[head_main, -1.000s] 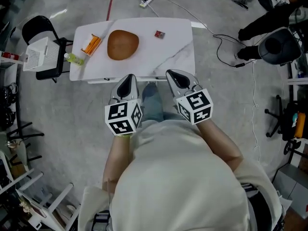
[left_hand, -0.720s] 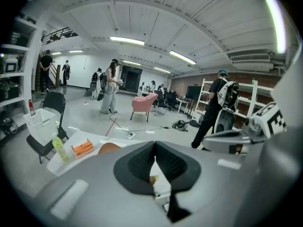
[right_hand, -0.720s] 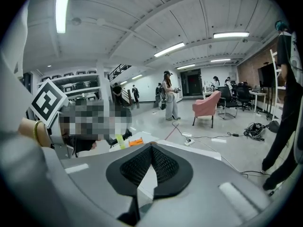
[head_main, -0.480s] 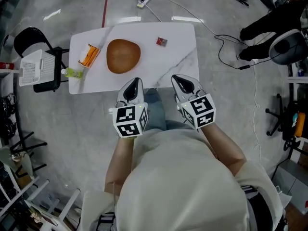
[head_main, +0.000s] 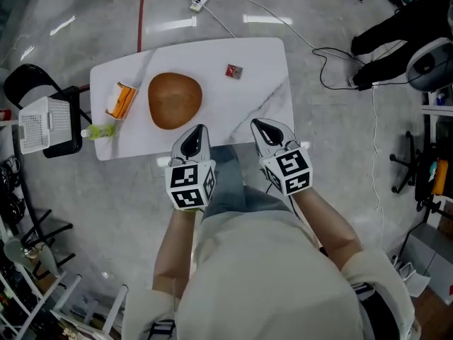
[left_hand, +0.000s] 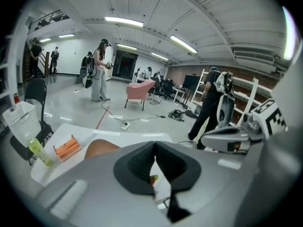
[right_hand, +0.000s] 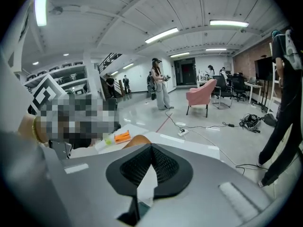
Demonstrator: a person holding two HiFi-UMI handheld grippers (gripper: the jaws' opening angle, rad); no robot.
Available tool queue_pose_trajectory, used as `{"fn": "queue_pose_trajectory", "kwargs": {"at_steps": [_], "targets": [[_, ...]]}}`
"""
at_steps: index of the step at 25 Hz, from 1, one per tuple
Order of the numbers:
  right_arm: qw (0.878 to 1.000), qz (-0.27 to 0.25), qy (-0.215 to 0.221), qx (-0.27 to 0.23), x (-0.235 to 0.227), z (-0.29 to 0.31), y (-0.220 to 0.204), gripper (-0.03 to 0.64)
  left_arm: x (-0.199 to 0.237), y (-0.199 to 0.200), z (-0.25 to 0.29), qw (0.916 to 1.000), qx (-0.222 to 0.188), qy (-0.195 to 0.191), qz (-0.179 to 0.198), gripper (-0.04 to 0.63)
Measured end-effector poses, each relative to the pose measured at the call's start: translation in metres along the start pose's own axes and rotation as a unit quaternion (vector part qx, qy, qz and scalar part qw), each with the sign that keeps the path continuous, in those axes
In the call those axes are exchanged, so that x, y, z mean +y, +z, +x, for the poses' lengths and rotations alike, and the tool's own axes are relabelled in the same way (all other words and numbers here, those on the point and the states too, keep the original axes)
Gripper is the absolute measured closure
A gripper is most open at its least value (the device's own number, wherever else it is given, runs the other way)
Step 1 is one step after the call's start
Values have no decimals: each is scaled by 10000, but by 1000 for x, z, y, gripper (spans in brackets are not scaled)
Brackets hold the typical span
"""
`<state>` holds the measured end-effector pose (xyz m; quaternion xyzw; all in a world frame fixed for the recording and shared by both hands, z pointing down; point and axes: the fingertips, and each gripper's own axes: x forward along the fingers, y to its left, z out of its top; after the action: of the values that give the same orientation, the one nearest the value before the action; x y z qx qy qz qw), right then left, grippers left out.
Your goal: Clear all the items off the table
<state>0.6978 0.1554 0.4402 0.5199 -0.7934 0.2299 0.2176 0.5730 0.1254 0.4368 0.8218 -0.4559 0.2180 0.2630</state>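
Brown dish point(head_main: 175, 100): sitting left of centre on the table, nothing on it, nobody holding it.
Orange box point(head_main: 120, 100): just to the dish's left, a small gap between them.
Green bottle point(head_main: 99, 130): down at the table's near left corner, close to the orange box.
Red block point(head_main: 233, 71): tiny thing out toward the far edge, right of the dish and well apart from it.
Table point(head_main: 258, 94): white marbled top, all four items on it, the right half bare.
Left gripper point(head_main: 196, 129): jaws pressed together with nothing between them, held at the table's near edge, tip pointing at the dish's near rim.
Right gripper point(head_main: 259, 125): jaws closed too, and empty, over the near edge beside the left one, facing the bare right half.
White basket point(head_main: 41, 124): resting on a black chair point(head_main: 28, 83) just off the table's left end.
Floor: grey, with cables trailing beyond the far edge and a power strip point(head_main: 197, 1) among them.
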Motion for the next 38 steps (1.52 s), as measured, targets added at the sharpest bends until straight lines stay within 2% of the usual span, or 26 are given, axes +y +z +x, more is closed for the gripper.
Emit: {"fn": "queue_pose_trajectory", "kwargs": {"at_steps": [16, 24, 38], "targets": [[9983, -79, -273, 512, -68, 114, -20, 619, 14, -24, 104, 9975, 639, -240, 173, 586], [9962, -125, -370, 779, -105, 177, -44, 618, 24, -45, 149, 9955, 905, -267, 68, 586], [9880, -214, -290, 1500, -151, 274, -110, 473, 40, -79, 213, 9917, 1256, -288, -35, 586]]}}
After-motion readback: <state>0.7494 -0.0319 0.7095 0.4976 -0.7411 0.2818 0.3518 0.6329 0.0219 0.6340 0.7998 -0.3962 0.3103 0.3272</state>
